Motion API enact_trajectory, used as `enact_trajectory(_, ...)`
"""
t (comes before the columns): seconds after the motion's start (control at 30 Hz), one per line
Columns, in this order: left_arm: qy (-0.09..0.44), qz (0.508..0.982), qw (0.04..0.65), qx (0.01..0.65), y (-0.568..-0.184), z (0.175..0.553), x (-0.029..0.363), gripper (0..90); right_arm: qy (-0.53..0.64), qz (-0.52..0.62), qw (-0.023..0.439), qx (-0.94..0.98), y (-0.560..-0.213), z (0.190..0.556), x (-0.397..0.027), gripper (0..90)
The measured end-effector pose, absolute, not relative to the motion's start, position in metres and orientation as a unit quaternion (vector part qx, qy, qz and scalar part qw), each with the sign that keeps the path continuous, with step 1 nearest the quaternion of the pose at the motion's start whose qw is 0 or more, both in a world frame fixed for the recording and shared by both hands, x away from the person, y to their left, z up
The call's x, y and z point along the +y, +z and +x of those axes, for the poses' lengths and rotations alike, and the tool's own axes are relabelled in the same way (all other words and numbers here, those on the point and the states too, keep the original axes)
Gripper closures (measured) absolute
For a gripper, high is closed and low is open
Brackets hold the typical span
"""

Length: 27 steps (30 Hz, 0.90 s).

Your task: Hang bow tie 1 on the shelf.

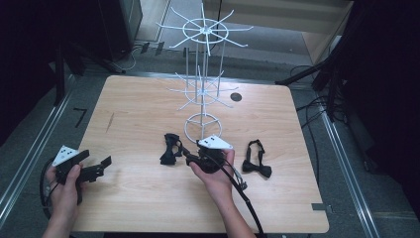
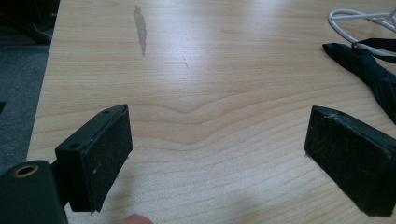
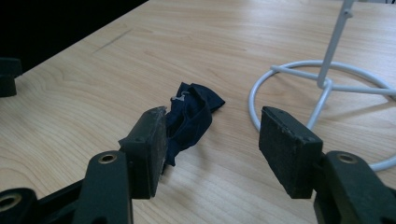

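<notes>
1. A pale wooden surface [image 1: 148, 198] is seen amid dark surroundings, bearing a white wire display stand [image 1: 203, 99].
2. The right hand-held gripper [image 3: 212, 140] is held released beside a crumpled dark fabric bow tie [image 3: 191, 119].
3. The left hand-held gripper [image 2: 217, 158] is held released over bare wood.

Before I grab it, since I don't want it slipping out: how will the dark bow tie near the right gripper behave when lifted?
The bow tie lies crumpled in soft folds, so it will probably flop and droop from whichever end is pinched. Its thin strap may dangle and could snag the stand beside it. It looks light; the open right gripper should hold the cloth without slipping.
</notes>
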<state>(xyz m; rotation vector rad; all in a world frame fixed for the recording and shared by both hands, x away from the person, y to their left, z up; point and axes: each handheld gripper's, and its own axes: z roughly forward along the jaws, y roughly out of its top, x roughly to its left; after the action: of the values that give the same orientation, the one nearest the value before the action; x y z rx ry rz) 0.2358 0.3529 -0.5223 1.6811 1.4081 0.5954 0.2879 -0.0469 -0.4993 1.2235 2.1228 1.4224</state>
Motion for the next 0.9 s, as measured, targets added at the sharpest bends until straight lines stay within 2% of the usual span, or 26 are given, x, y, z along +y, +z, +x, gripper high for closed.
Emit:
enact_trajectory(0.63, 0.238, 0.669, 0.423, 0.563, -0.522, 0.236, 0.353, 8.2, 0.490, 0.448, 0.121, 0.738, -0.511, 0.304, -0.012, 44.9)
enact_trajectory(0.77, 0.237, 0.669, 0.425, 0.563, -0.523, 0.236, 0.353, 8.2, 0.485, 0.450, 0.113, 0.742, -0.518, 0.307, -0.009, 48.2)
enact_trajectory(0.9, 0.237, 0.669, 0.424, 0.562, -0.523, 0.236, 0.353, 8.2, 0.470, 0.454, 0.106, 0.750, -0.524, 0.309, -0.008, 57.4)
